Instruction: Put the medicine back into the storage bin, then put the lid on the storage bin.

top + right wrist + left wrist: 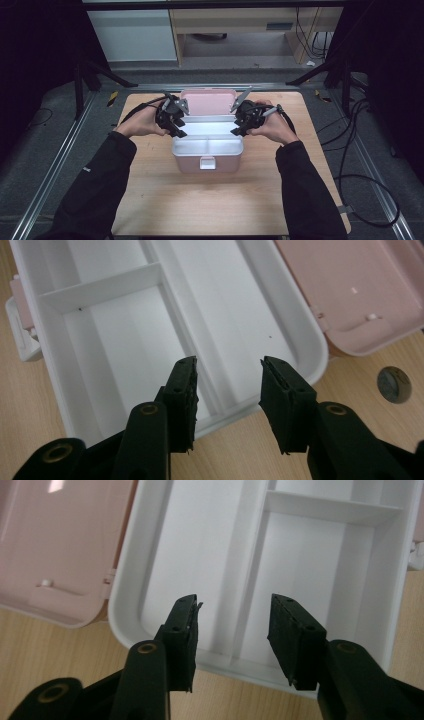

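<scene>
A: Item one, operator?
B: Pink storage box (207, 162), lid (207, 102) raised, white divided tray (210, 550) between your grippers.
A: Jaws?
B: Your left gripper (232, 630) and right gripper (227, 395) are both spread, empty, each over a tray end.
A: Lettering?
B: None legible; the box's far corners are cut off.

One pink box (207, 159) — lid (207, 102) open — three white compartments; two grippers — left (176, 129), right (239, 127).

The box (207, 155) looks like smooth plastic, pink outside and glossy white inside. The surface (165, 200) is pale wood with fine grain, matt. Both tools (235, 630) (227, 390) are black matt plastic.
</scene>
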The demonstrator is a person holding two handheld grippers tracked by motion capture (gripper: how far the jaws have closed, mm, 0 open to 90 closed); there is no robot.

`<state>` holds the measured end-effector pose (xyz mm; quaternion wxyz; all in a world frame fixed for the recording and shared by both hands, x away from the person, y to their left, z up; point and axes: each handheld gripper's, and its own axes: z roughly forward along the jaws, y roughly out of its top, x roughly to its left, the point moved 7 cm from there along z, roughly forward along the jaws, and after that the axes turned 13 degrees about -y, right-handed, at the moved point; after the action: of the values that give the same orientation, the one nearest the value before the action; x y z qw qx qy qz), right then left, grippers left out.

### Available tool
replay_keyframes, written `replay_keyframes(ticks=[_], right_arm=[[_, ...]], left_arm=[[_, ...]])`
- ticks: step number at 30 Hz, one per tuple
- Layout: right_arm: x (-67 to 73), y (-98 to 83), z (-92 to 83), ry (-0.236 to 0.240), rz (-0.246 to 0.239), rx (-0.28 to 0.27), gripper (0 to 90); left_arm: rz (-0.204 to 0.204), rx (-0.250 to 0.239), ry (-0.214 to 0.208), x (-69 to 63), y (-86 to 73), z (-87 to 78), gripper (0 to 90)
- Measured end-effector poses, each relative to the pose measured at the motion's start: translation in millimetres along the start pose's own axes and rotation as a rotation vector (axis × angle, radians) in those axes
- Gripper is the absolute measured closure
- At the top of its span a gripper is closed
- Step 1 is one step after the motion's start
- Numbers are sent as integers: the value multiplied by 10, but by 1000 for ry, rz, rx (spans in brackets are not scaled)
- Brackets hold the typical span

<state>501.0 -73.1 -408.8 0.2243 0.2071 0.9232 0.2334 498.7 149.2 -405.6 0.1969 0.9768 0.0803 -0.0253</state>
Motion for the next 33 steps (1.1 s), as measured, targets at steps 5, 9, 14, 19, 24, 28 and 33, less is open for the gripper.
replay_keyframes(ticks=[5,9,14,19,24,28,33], right_arm=[[-99,-81,-111,-77,84,-27,506],[-254,-236,-223,-162,207,-40,466],[-371,-396,-246,-195,313,-65,435],[-453,-517,-225,-263,359,-66,437],[-507,-545,-257,-295,424,-105,427],[-590,-541,-232,-318,487,-151,407],[-672,-497,-170,-332,552,-198,410]], left_arm=[[-43,-73,45,-9,-55,-123,480],[-122,-152,91,77,-179,-176,419],[-225,-212,136,226,-350,-137,397],[-328,-282,182,342,-491,-81,395],[-389,-349,207,423,-548,-74,391],[-413,-390,243,518,-560,-92,377],[-450,-465,261,595,-521,-143,376]])
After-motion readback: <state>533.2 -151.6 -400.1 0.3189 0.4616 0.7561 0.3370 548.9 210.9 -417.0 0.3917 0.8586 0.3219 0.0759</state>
